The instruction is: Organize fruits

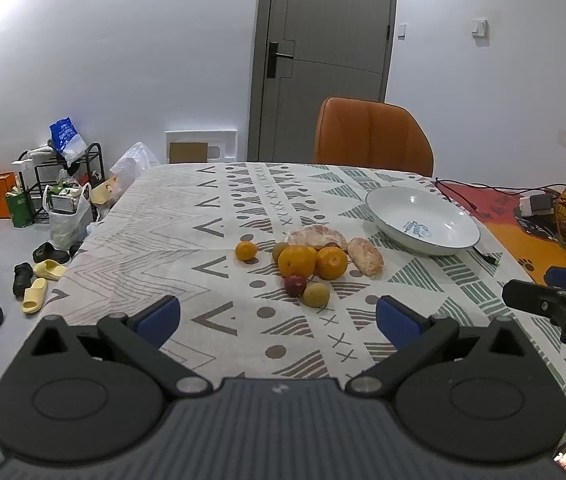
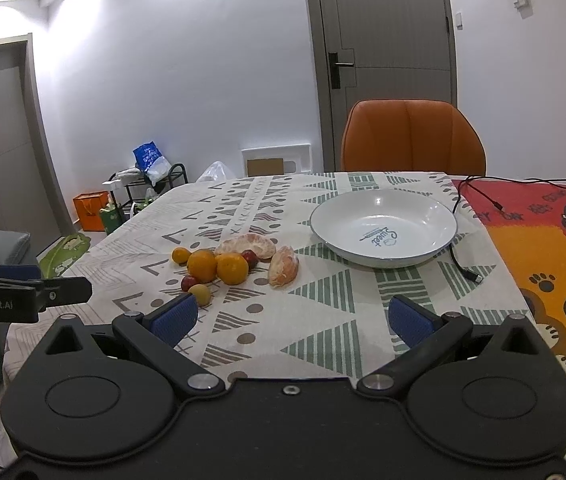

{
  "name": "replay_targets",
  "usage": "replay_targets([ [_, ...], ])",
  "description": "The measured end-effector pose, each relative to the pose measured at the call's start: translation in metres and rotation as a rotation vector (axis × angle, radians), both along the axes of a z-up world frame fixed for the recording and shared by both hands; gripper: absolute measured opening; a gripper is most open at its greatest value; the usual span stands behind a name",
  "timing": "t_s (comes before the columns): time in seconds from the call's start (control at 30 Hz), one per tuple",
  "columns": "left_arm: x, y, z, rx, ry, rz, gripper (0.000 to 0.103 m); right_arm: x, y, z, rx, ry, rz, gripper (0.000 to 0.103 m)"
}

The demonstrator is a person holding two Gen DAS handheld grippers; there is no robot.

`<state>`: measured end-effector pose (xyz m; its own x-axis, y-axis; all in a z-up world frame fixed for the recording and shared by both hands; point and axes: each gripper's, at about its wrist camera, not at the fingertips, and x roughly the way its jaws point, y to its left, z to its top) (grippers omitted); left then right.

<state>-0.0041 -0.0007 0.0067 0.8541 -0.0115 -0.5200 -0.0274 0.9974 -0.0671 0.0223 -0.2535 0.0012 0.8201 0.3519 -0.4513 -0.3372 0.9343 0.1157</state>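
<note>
A cluster of fruit lies mid-table: two oranges [image 1: 297, 260] [image 2: 232, 268], a small mandarin [image 1: 246, 251], two peeled pomelo pieces [image 1: 365, 257] [image 2: 283, 266], a red plum [image 1: 295, 285] and a yellow-green fruit [image 1: 316, 294] [image 2: 200, 293]. A white bowl [image 1: 423, 220] [image 2: 383, 227] stands empty to the right of them. My left gripper [image 1: 278, 319] is open, hovering short of the fruit with nothing between its blue pads. My right gripper [image 2: 291, 320] is also open and empty, near the table's front edge, below the bowl.
A black USB cable [image 2: 463, 268] trails beside the bowl onto an orange mat [image 2: 555, 264]. An orange chair [image 1: 373, 136] stands at the table's far side. Shoes, bags and a rack [image 1: 63, 184] clutter the floor at left.
</note>
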Motion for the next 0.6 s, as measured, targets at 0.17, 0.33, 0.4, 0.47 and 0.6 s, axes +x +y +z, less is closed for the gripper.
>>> replay_targets([
  [0.17,-0.0009,-0.0012,0.0005,0.0,-0.005,-0.004,0.103,0.0,-0.0001,-0.0003,-0.002,0.001,0.002,0.103],
  [0.33,0.0001,-0.0015,0.0001,-0.001,-0.008,-0.005,0.103,0.0001,-0.0004,-0.0013,0.001,0.006,0.012,0.103],
  [0.4,-0.0002,-0.002,-0.0003,0.003,-0.006,-0.003,0.103,0.0001,-0.0002,-0.0016,0.004,0.008,0.016,0.103],
  [0.47,-0.001,-0.0019,-0.0006,0.003,-0.008,-0.005,0.103,0.0006,0.0002,-0.0017,0.006,0.008,0.02,0.103],
  [0.6,-0.002,-0.0024,-0.0008,0.001,-0.011,-0.009,0.103,-0.0015,0.0016,-0.0013,-0.003,0.001,0.024,0.103],
])
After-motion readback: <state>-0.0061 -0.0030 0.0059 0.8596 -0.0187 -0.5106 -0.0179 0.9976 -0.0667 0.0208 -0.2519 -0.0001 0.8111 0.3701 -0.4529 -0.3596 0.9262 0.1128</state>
